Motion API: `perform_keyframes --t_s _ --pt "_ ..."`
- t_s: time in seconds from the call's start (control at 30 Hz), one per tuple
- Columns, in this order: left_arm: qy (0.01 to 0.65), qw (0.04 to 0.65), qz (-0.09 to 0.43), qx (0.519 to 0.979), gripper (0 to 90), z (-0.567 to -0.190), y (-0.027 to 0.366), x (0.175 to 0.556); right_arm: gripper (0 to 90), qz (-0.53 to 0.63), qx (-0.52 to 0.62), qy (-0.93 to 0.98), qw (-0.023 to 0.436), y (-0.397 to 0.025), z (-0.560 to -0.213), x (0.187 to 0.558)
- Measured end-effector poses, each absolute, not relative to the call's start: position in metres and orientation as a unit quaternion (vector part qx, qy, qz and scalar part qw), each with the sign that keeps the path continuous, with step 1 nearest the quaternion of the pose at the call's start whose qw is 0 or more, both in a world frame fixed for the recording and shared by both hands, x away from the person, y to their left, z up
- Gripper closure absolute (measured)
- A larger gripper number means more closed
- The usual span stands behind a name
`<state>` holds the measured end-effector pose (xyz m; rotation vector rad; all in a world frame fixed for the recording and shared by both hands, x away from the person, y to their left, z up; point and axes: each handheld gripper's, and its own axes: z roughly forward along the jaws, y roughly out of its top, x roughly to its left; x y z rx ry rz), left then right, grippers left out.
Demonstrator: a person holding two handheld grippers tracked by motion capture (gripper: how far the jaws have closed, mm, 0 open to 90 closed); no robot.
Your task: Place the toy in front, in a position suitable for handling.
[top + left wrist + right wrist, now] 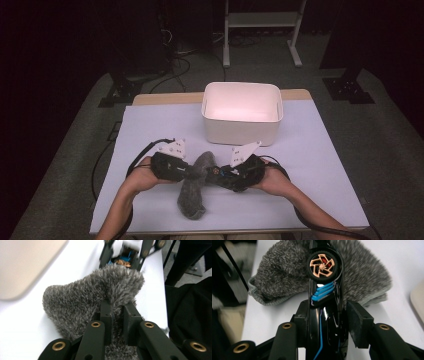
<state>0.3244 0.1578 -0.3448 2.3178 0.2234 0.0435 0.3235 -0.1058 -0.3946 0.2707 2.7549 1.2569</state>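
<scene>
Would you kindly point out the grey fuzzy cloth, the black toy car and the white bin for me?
grey fuzzy cloth (80, 300): left gripper view, on its fluffy upper face.
black toy car (323, 263): right gripper view, on its copper-spoked wheel.
white bin (240, 131): high view, on its near outer wall.

Grey carpet floor (380, 150), dark surroundings

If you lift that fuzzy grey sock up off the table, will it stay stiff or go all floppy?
Probably floppy: the fuzzy grey sock already bends and bunches where the left hand-held gripper pinches it. It looks soft and light, so it should sag below the grip. The fluffy pile likely grips well, so it shouldn't slip easily.
</scene>
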Motion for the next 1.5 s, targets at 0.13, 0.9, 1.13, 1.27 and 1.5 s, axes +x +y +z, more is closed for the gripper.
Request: perform_keyframes --t_s 0.13,0.9,1.13,1.27,1.5 --pt "0.066 0.398 0.024 0.915 81.2 -0.325 0.15 0.322 55.9 0.442 0.09 0.891 0.047 -0.101 -0.394 0.323" --pt "0.051 0.384 -0.011 0.922 79.0 -0.344 0.118 0.331 56.0 0.456 0.111 0.881 0.067 -0.143 -0.404 0.308" --pt "0.032 0.395 0.0 0.918 79.1 -0.32 0.118 0.326 56.1 0.476 0.107 0.871 0.055 -0.132 -0.4 0.312" --pt "0.022 0.391 0.005 0.92 79.0 -0.311 0.117 0.324 56.1 0.484 0.096 0.868 0.049 -0.116 -0.398 0.315" --pt "0.034 0.39 -0.007 0.92 78.9 -0.329 0.116 0.329 56.0 0.467 0.09 0.879 0.048 -0.114 -0.4 0.317"
